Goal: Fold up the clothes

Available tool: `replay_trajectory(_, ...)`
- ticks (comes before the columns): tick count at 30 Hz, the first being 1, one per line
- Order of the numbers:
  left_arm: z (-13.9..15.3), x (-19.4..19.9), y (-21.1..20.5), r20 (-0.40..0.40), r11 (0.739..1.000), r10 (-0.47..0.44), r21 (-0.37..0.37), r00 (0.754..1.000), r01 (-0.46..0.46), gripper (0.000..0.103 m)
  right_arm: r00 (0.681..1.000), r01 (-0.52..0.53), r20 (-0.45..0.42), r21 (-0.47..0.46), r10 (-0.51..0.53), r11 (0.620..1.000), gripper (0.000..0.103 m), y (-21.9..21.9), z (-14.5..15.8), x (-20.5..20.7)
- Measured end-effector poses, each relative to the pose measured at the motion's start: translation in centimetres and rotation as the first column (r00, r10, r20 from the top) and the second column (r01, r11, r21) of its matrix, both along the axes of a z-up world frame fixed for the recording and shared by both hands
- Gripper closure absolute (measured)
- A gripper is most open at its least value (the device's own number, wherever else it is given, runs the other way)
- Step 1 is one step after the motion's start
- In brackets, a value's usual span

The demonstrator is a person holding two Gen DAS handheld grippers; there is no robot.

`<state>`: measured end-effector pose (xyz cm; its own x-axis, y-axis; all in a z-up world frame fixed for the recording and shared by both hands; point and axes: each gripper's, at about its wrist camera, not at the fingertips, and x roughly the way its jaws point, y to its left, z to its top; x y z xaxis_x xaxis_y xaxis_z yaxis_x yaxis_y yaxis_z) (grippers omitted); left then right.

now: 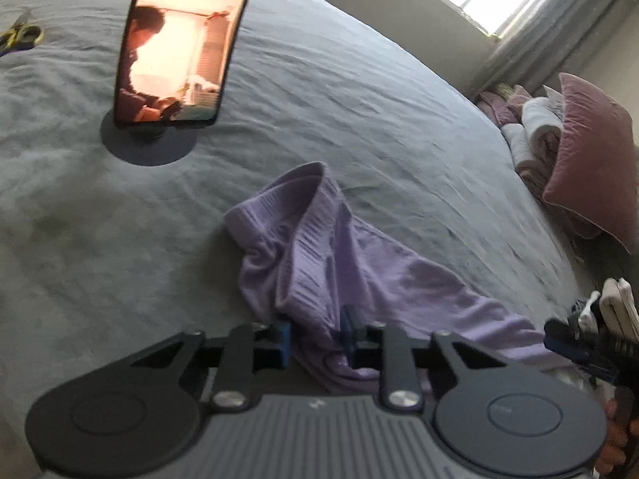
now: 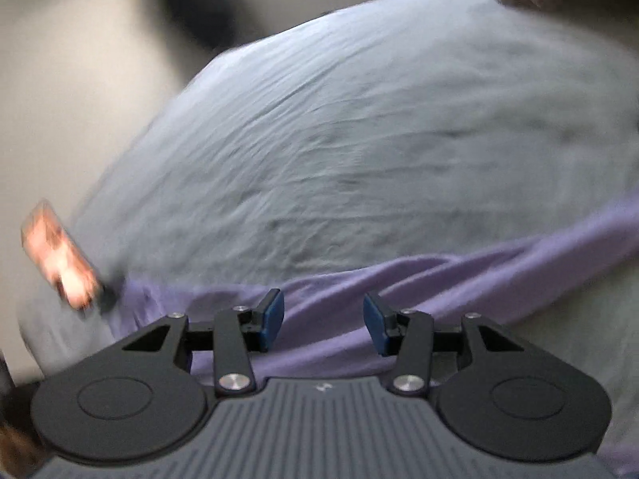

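No legible text, label, brand name or number in either wrist view. A small pale mark sits on the ribbed grey housing of the left claw and another on the right claw, both too small and blurred to read. Phone screen shows a picture only, no readable characters.

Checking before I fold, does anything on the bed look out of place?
Yes: yellow-handled scissors lie loose on the grey bedsheet at its far left edge, odd beside the crumpled purple garment. A phone on a stand also stands there.
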<state>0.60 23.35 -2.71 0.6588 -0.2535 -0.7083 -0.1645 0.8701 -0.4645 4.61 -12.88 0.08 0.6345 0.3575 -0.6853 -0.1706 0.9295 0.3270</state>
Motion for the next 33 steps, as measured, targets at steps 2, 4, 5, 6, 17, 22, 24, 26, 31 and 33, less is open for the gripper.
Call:
replay_trajectory(2, 0.0, -0.1, 0.2, 0.015, 1.0, 0.01, -0.002, 1.0, -0.009, 0.09, 0.99, -0.133, 0.03, -0.134, 0.138, 0.982, 0.054, 1.4, 0.0, -0.5)
replay_trajectory(4, 0.3, -0.2, -0.2, 0.042, 1.0, 0.02, 0.012, 0.999, -0.02, 0.092, 0.965, -0.242, 0.039, -0.265, 0.261, 0.933, 0.054, 2.9, -0.6, -1.2)
replay_trajectory(5, 0.5, -0.2, -0.4, 0.056, 0.999, 0.025, 0.019, 0.998, -0.026, 0.092, 0.958, -0.262, 0.031, -0.301, 0.285, 0.917, 0.054, 3.1, -1.1, -1.5)
replay_trajectory(6, 0.7, -0.2, -0.5, 0.067, 0.999, 0.027, 0.024, 0.997, -0.029, 0.092, 0.955, -0.275, 0.019, -0.33, 0.298, 0.903, 0.054, 3.3, -1.6, -1.6)
replay_trajectory(17, 1.6, 0.5, -1.4, 0.125, 0.998, 0.045, 0.036, 0.991, -0.049, 0.093, 0.97, -0.228, -0.009, -0.36, 0.241, 0.905, 0.1, 3.0, -3.5, 0.0)
replay_trajectory(22, 2.2, 1.8, -1.0, 0.164, 0.997, 0.075, -0.016, 0.984, -0.073, 0.094, 0.98, -0.162, 0.05, -0.36, 0.192, 0.919, 0.102, 3.0, -2.0, -0.4)
replay_trajectory(24, 2.6, 2.4, -0.8, 0.191, 0.996, 0.084, -0.036, 0.978, -0.078, 0.095, 0.983, -0.121, 0.089, -0.359, 0.163, 0.925, 0.102, 2.7, -1.3, -0.6)
replay_trajectory(26, 3.1, 3.0, -0.5, 0.225, 0.995, 0.091, -0.061, 0.97, -0.079, 0.095, 0.982, -0.07, 0.137, -0.358, 0.127, 0.931, 0.102, 2.2, -0.6, -0.8)
replay_trajectory(31, 3.6, 4.1, 0.7, 0.266, 0.993, 0.061, -0.117, 0.962, -0.031, 0.095, 0.966, 0.035, 0.25, -0.362, 0.061, 0.931, 0.102, 1.3, 1.2, -1.7)
replay_trajectory(33, 3.1, 4.6, 1.4, 0.234, 0.991, 0.045, -0.133, 0.971, -0.014, 0.095, 0.96, 0.039, 0.273, -0.367, 0.067, 0.929, 0.102, 1.4, 2.0, -2.4)
